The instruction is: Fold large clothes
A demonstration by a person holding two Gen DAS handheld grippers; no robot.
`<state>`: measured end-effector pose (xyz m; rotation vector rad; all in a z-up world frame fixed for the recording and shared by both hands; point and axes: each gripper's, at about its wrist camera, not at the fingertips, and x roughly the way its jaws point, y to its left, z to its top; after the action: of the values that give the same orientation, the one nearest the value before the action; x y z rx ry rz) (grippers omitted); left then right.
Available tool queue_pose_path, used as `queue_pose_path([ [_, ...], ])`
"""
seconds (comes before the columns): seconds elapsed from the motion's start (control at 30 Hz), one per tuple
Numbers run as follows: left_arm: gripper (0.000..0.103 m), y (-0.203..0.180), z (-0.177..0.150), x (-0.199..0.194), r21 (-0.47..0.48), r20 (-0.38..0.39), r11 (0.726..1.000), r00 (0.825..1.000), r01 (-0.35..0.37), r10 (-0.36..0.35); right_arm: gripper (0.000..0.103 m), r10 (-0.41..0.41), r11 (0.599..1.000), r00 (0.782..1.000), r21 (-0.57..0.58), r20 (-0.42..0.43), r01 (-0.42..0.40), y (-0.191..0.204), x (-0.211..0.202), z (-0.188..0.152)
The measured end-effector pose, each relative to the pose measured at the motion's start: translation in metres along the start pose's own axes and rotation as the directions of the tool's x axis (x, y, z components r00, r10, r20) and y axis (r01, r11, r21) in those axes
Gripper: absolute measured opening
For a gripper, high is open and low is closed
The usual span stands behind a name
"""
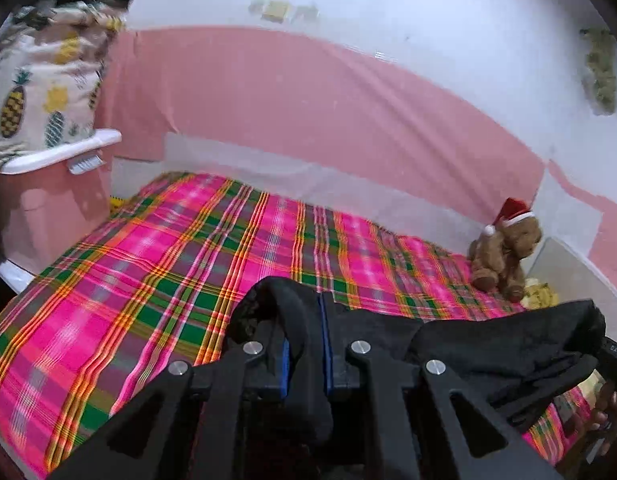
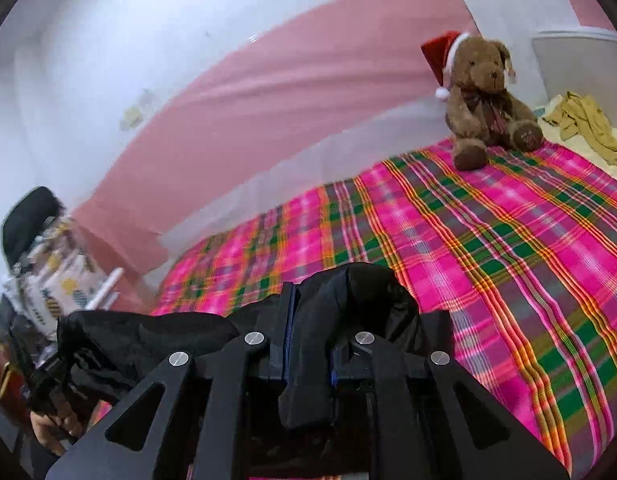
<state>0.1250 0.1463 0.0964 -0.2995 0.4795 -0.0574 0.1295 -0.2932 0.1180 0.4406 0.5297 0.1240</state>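
A black garment point(image 1: 488, 344) hangs between my two grippers above the bed. My left gripper point(image 1: 306, 344) is shut on one bunched edge of it, and the cloth loops over the fingertips and falls between the blue pads. From there the cloth stretches right toward the other gripper at the frame's edge. In the right wrist view my right gripper point(image 2: 310, 332) is shut on the other edge of the black garment point(image 2: 148, 340), which runs left toward the person's hand point(image 2: 48, 428) on the left gripper. The lower part of the garment is hidden under the grippers.
The bed carries a pink plaid sheet point(image 1: 168, 264) point(image 2: 508, 248). A brown teddy bear in a Santa hat point(image 2: 484, 100) point(image 1: 504, 248) sits at its far corner, with yellowish clothes point(image 2: 584, 124) beside it. A pineapple-print bag point(image 1: 36, 88) rests on a pink and white bin point(image 1: 48, 184) at the left.
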Motion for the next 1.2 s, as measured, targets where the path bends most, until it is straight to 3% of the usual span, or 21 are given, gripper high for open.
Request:
queue_pose_path([
  [0.13,0.013,0.005,-0.004,0.073,0.008,-0.104,0.999,0.993,-0.048,0.049,0.014,-0.072,0.997,0.991,0.019,-0.110,0.074,-0.019,0.068,0.003],
  [0.27,0.015,0.018,-0.031,0.138,-0.012,-0.222,0.996,0.971,-0.093,0.088,0.015,-0.114,0.991,0.966,0.039,-0.233,0.126,-0.049,0.134,-0.016],
  [0.37,0.019,0.027,-0.050,0.161,-0.033,-0.241,0.994,0.966,-0.106,0.095,0.016,-0.115,0.989,0.953,0.053,-0.279,0.135,-0.063,0.164,-0.034],
  [0.5,0.021,0.032,-0.059,0.165,-0.069,-0.229,0.993,0.971,-0.092,0.074,0.018,-0.082,0.991,0.947,0.076,-0.311,0.111,-0.073,0.181,-0.045],
  [0.63,0.025,0.034,-0.048,0.156,-0.097,-0.229,0.994,0.973,-0.056,0.032,0.026,-0.010,0.990,0.960,0.131,-0.281,0.049,-0.078,0.159,-0.033],
  [0.67,0.028,0.035,-0.043,0.151,-0.115,-0.224,0.993,0.974,-0.041,0.015,0.035,0.014,0.989,0.965,0.143,-0.263,0.024,-0.077,0.152,-0.027],
  [0.7,0.030,0.037,-0.038,0.144,-0.137,-0.212,0.990,0.977,-0.021,-0.008,0.051,0.047,0.987,0.970,0.158,-0.239,-0.009,-0.076,0.144,-0.021],
  [0.77,0.044,0.038,-0.025,0.136,-0.173,-0.180,0.985,0.982,0.017,-0.049,0.073,0.099,0.982,0.976,0.178,-0.192,-0.064,-0.073,0.129,-0.009],
  [0.8,0.047,0.037,-0.019,0.130,-0.182,-0.161,0.983,0.985,0.033,-0.063,0.078,0.098,0.983,0.981,0.172,-0.167,-0.069,-0.069,0.124,-0.003],
  [0.87,0.059,0.033,-0.008,0.123,-0.184,-0.132,0.982,0.989,0.048,-0.073,0.078,0.062,0.991,0.992,0.122,-0.109,-0.049,-0.058,0.108,0.008],
  [0.93,0.067,0.027,0.000,0.110,-0.164,-0.080,0.986,0.996,0.023,-0.037,0.078,0.026,0.997,0.997,0.072,-0.074,-0.020,-0.046,0.095,0.012],
  [1.03,0.067,0.019,0.008,0.093,-0.122,-0.020,0.993,1.000,0.003,-0.005,0.078,0.002,0.999,0.997,-0.035,-0.083,-0.005,-0.022,0.090,0.004],
  [1.1,0.067,0.009,0.005,0.092,-0.099,-0.036,0.995,0.999,0.023,-0.026,0.078,-0.021,0.994,0.993,-0.105,-0.116,0.008,-0.007,0.101,-0.008],
  [1.2,0.067,-0.021,-0.011,0.112,0.025,-0.121,0.999,0.992,0.043,-0.040,0.078,-0.068,0.986,0.976,-0.166,-0.208,0.034,0.000,0.133,-0.026],
])
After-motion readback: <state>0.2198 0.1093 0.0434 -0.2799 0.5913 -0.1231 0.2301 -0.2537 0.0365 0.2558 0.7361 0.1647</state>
